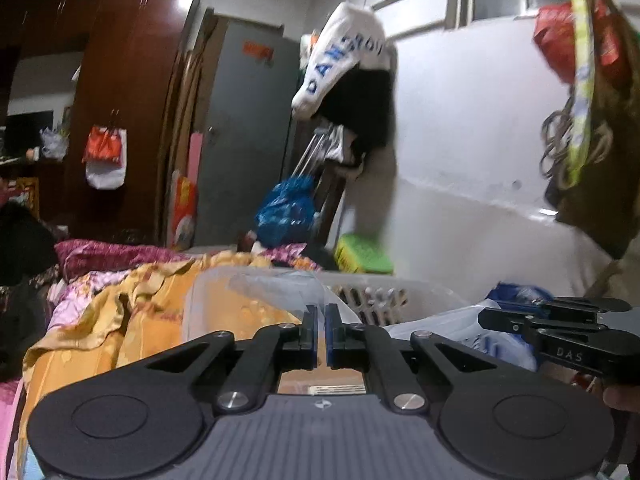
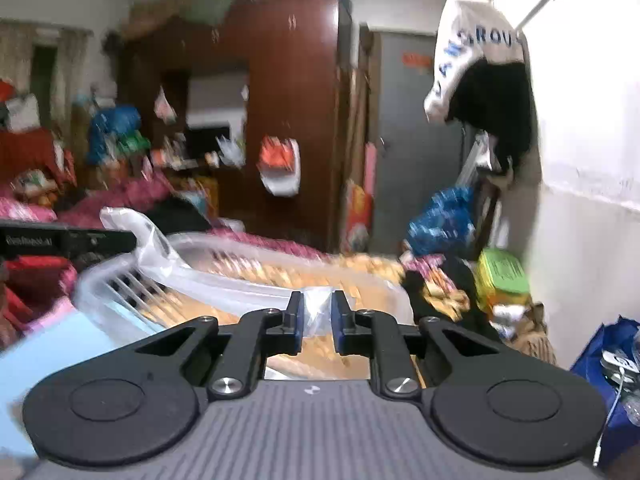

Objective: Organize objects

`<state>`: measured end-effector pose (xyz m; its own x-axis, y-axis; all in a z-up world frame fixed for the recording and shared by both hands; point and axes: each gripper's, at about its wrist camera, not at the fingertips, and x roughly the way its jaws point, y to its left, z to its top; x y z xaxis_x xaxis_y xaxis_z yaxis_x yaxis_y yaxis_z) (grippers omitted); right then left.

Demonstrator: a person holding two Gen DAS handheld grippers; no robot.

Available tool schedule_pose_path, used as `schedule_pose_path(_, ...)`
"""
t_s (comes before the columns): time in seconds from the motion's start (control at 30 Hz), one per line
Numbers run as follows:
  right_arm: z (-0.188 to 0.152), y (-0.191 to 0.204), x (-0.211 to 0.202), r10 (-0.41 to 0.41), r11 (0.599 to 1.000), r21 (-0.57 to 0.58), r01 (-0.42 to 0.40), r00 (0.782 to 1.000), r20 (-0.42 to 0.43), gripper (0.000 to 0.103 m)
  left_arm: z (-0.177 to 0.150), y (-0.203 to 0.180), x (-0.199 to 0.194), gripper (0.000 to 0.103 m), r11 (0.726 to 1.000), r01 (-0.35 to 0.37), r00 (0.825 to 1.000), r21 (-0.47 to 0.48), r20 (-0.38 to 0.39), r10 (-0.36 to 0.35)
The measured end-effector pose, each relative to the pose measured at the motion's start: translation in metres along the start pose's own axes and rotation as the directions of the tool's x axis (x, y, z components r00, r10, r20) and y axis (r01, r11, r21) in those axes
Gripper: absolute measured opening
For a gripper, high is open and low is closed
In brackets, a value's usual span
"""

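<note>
white cloth hanging by the wall reads "dangerous" in blue; "das" marks the right tongs; left tongs nearly closed, nothing visibly between; right tongs pinch clear plastic bag over the translucent basket on the bed.

Basket motion-blurred, contents unclear

Both wrist cameras sit low, close behind their fingers, looking level across a clear basket toward a grey door. Both show the hanging white shirt.
</note>
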<state>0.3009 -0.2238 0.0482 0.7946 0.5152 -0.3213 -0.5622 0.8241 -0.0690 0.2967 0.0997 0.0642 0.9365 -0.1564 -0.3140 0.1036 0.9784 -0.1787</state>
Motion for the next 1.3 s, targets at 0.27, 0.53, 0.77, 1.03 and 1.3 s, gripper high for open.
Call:
schedule_pose_path(0.27, -0.004, 0.001, 0.017, -0.035, 0.999, -0.028, 0.033, 0.998, -0.058, 0.016, -0.007, -0.002, 0.013, 0.008, 0.999, -0.044, 0.998, 0.026, -0.038, 0.045)
schedule_pose_path(0.53, -0.002, -0.012, 0.021, -0.011, 0.999, 0.036, 0.014, 0.997, -0.079, 0.045, -0.01, -0.007, 0.005, 0.06, 0.994, -0.074, 0.997, 0.081, -0.017, 0.075)
schedule_pose_path(0.77, -0.003, -0.01, -0.024, -0.049, 0.998, 0.037, 0.048, 0.998, 0.033, 0.103, -0.02, -0.028, -0.072, 0.08, 0.993, -0.017, 0.995, 0.114, 0.098, 0.005)
schedule_pose_path(1.03, -0.061, -0.013, -0.096, 0.081, 0.986, 0.143, -0.089, 0.995, 0.059, 0.103, -0.094, -0.042, -0.134, 0.08, 0.987, 0.06, 0.995, 0.146, 0.07, -0.071)
schedule_pose_path(1.3, -0.108, 0.004, -0.086, 0.18, 0.964, 0.2, -0.175, 0.984, -0.005, 0.103, -0.112, -0.033, -0.111, 0.08, 0.987, 0.112, 0.994, 0.114, -0.009, -0.112)
